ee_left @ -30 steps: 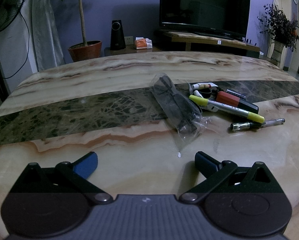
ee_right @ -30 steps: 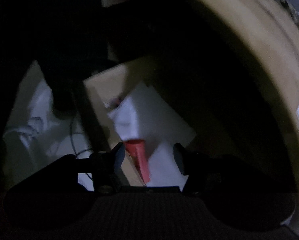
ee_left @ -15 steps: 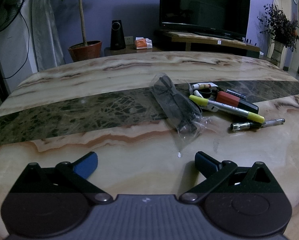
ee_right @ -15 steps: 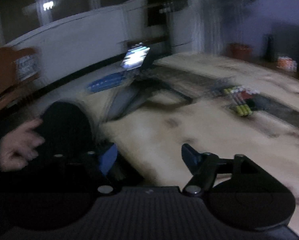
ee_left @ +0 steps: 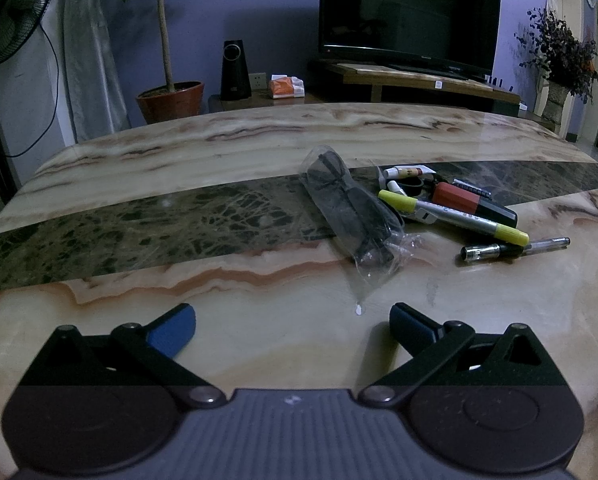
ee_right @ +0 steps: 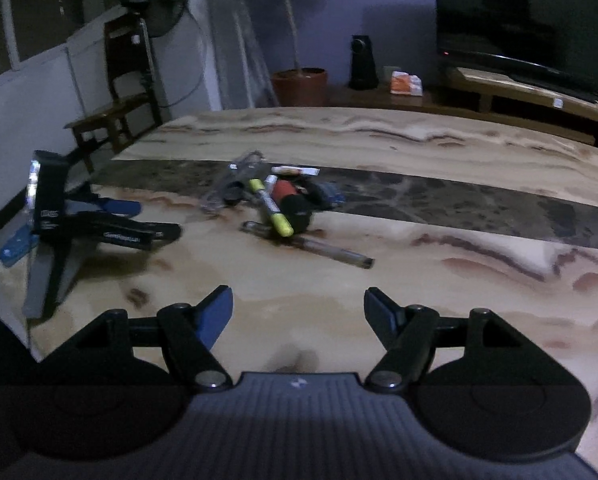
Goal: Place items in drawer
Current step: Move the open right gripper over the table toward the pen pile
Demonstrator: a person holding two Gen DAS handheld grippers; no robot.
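- Big marble table (ee_left: 227,344) fills both views, and the leftover items sit in a heap on the dark stripe, right of centre. No drawer shows in either view, so can't say where it is.
- Left gripper (ee_left: 292,320) rests low over the near edge, claws spread wide, nothing in them.
- Right gripper (ee_right: 298,308) is also spread and empty, aimed at the heap.
- Bagged glasses (ee_left: 349,210) lie at the heap's left, nearest the left gripper.
- Yellow highlighter (ee_left: 455,216) lies across the black-and-red marker (ee_left: 473,204); the clear pen (ee_left: 515,249) sits nearest.
- Looks like we're between items: next move is probably picking one off the pile. The pen lies loose at the edge, easiest grab.
- Only the right view shows the left gripper's body (ee_right: 79,220) from outside; only the left view shows the glasses clearly.
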